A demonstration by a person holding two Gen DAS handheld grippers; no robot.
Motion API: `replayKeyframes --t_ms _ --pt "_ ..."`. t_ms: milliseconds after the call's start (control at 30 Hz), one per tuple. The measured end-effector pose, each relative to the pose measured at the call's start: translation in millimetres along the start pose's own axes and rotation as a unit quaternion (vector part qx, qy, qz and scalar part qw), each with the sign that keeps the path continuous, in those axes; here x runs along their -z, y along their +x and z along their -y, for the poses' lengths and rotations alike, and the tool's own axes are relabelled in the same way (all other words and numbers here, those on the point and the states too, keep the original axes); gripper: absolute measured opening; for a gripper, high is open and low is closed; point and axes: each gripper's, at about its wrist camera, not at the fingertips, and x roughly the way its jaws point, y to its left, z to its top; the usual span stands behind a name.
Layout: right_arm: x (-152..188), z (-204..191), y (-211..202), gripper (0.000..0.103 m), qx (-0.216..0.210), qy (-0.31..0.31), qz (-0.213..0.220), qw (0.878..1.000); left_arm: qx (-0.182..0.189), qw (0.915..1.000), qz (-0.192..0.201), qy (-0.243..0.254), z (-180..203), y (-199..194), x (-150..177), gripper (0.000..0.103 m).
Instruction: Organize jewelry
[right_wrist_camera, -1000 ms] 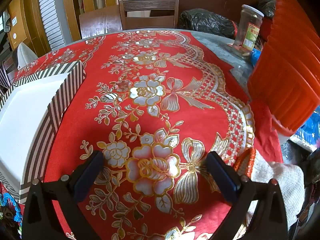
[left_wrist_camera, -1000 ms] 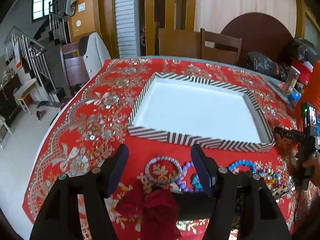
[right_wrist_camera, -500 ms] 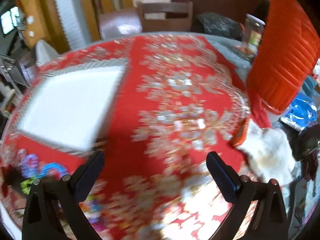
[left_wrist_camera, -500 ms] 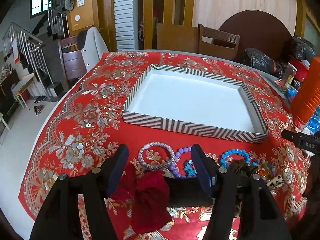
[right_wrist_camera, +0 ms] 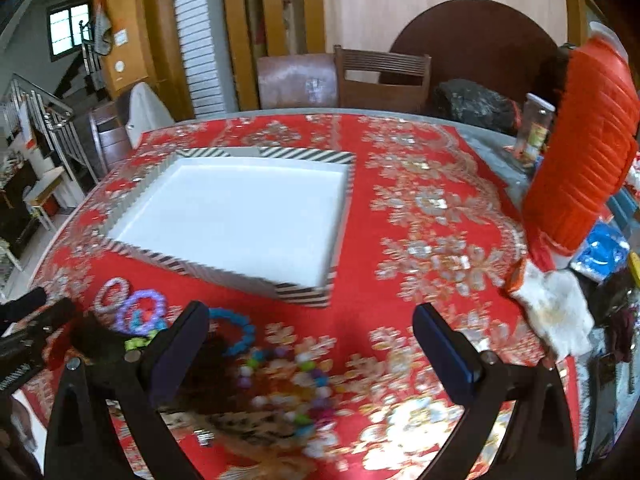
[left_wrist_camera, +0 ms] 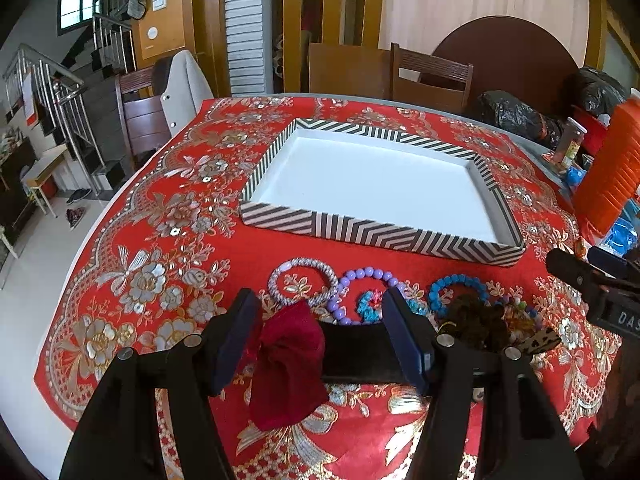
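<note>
The left gripper (left_wrist_camera: 322,326) hangs low over the near edge of the red floral tablecloth (left_wrist_camera: 168,216), its jaws spread apart and gripping nothing. Between them lie a dark red bow (left_wrist_camera: 286,364) and a flat black piece (left_wrist_camera: 354,352), both on the cloth and neither pinched.

Just beyond the fingertips runs a row of jewelry: a pale woven bracelet (left_wrist_camera: 303,286), a purple bead bracelet (left_wrist_camera: 362,292) touching its right side, a small turquoise band (left_wrist_camera: 370,306) inside the purple loop, then a blue bead bracelet (left_wrist_camera: 458,292). To the right of that sits a dark brown scrunchie (left_wrist_camera: 474,322) and a muddle of multicoloured beads (left_wrist_camera: 516,312).

Farther back, apart from the row, stands the striped tray (left_wrist_camera: 384,236) with its white floor bare.

Over to the right gripper (right_wrist_camera: 312,344): jaws wide apart, nothing in them. Its picture is blurred. The multicoloured beads (right_wrist_camera: 288,384) lie between its fingers, the blue bead bracelet (right_wrist_camera: 236,330) beside its left finger, and the striped tray (right_wrist_camera: 304,294) ahead and left. An orange ribbed container (right_wrist_camera: 580,184) stands at the far right of the table, with a white cloth (right_wrist_camera: 552,312) lying below it.
</note>
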Motion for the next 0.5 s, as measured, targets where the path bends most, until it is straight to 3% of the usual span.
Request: replayKeyframes --t_ms 300,500 --pt "10.0 -28.4 -5.5 0.103 -0.035 -0.026 -0.007 0.999 -0.002 0.9999 -0.005 -0.011 -7.7 -3.8 11.3 0.071" --pt "9.8 -36.2 -6.5 0.103 -0.036 -0.035 -0.013 0.999 -0.002 0.9999 -0.006 -0.007 -4.6 -4.4 14.4 0.071"
